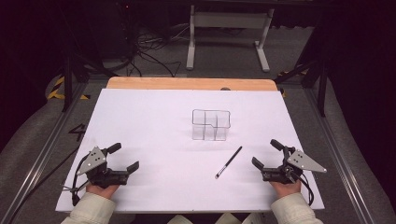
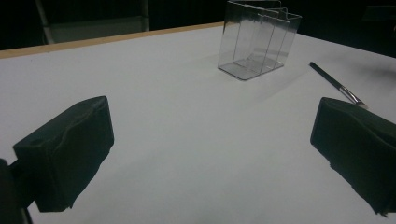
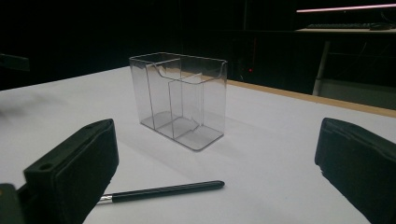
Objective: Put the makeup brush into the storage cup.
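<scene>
While the high view looks down on the white-topped desk [image 1: 154,116], a clear plastic compartmented holder [image 1: 211,124] stands upright near its middle and a slim black pen with a silver tip [image 1: 229,162] lies nearer the front edge. The left gripper [image 1: 126,157] and right gripper [image 1: 264,154] sit by the front corners, jaws wide, empty. In the left gripper view, holder [image 2: 258,42] and pen [image 2: 335,84] lie apart. In the right gripper view, the pen [image 3: 163,190] lies before the holder [image 3: 180,99].
</scene>
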Action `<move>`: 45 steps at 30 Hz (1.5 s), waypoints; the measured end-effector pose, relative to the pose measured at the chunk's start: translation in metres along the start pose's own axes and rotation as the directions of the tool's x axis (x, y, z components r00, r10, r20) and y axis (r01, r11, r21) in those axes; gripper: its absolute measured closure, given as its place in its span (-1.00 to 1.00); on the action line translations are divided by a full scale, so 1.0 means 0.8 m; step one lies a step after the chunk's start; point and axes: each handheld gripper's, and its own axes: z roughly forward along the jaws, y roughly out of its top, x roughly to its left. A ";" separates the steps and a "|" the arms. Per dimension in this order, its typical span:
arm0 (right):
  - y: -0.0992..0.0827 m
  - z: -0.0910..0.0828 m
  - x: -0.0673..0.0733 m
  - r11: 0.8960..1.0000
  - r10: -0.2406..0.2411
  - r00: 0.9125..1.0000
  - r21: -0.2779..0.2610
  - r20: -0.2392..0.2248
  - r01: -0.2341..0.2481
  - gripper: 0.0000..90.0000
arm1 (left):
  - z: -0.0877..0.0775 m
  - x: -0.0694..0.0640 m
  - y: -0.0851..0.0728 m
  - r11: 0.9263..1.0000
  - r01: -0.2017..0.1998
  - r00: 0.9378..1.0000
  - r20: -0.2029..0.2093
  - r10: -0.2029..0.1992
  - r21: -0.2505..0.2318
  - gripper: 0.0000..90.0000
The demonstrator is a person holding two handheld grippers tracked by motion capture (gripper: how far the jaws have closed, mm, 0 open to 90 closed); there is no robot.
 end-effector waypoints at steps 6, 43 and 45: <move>0.000 0.000 0.000 1.000 -0.004 1.000 0.003 0.000 0.004 -1.00 | 0.001 -0.001 0.000 1.000 0.001 1.000 -0.002 -0.001 -0.001 -1.00; 0.078 0.059 0.024 0.987 -0.079 0.977 0.124 -0.198 0.105 -0.95 | 0.002 0.002 0.000 0.999 0.030 1.000 0.004 -0.030 0.032 -0.99; 0.085 0.062 0.024 0.977 -0.089 0.973 0.171 -0.213 0.127 -0.94 | 0.002 0.002 0.000 0.999 0.032 0.999 0.006 -0.032 0.037 -0.99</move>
